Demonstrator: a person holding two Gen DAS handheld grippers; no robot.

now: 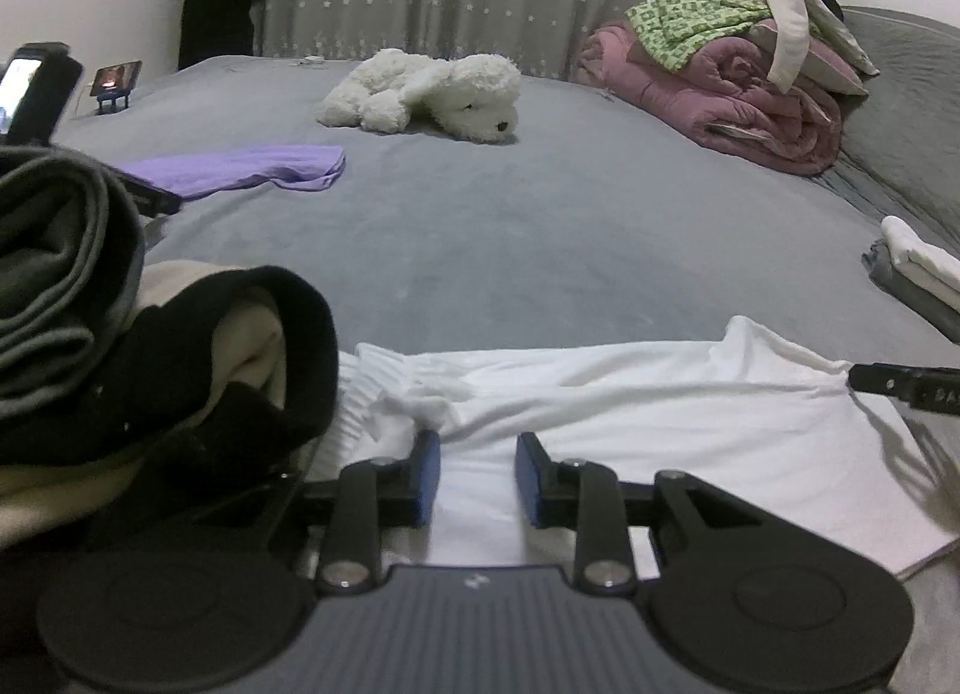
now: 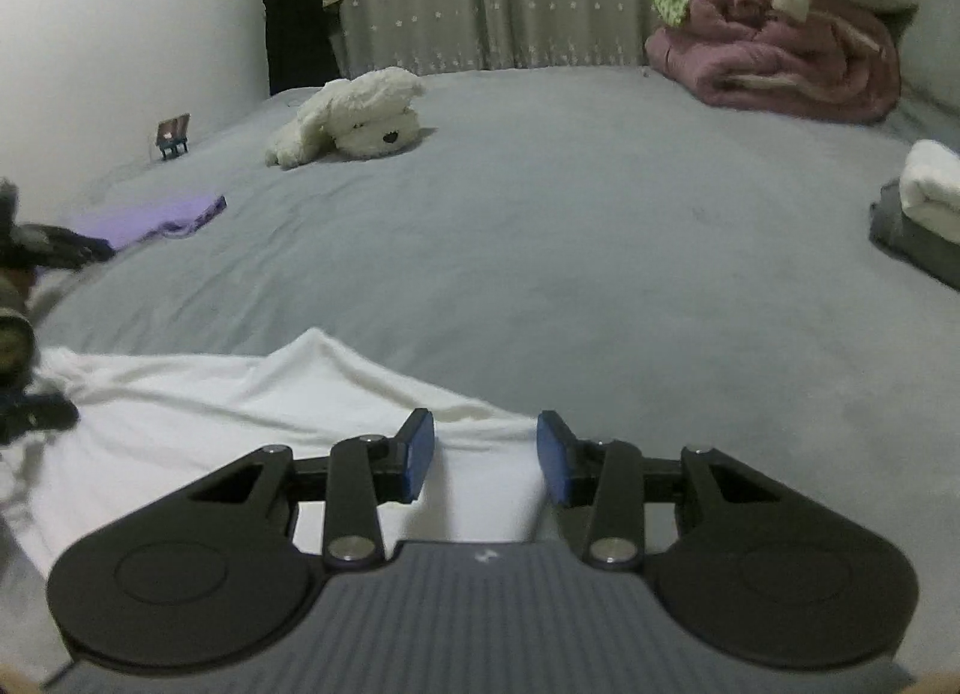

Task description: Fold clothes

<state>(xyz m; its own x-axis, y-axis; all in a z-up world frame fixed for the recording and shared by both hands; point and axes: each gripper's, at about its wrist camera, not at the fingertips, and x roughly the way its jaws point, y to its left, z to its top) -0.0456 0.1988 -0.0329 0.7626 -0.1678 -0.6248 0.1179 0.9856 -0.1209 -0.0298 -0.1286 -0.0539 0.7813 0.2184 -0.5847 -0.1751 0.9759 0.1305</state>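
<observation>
A white garment (image 1: 630, 412) lies spread across the near edge of the grey bed (image 1: 510, 250). My left gripper (image 1: 477, 454) stands open over the garment's left part, close to its gathered, crinkled end (image 1: 390, 388). My right gripper (image 2: 485, 442) is open at the white garment's (image 2: 210, 424) right edge, with cloth showing between its blue pads. The right gripper's black tip (image 1: 906, 385) shows at the far right of the left wrist view. Nothing is held by either gripper.
A heap of dark and beige clothes (image 1: 150, 346) sits at the left. A purple cloth (image 1: 240, 168), a white plush dog (image 1: 432, 93), a pink quilt with clothes on top (image 1: 738, 75) and a folded white-and-grey stack (image 1: 918, 274) lie on the bed. A phone on a stand (image 1: 117, 84) is far left.
</observation>
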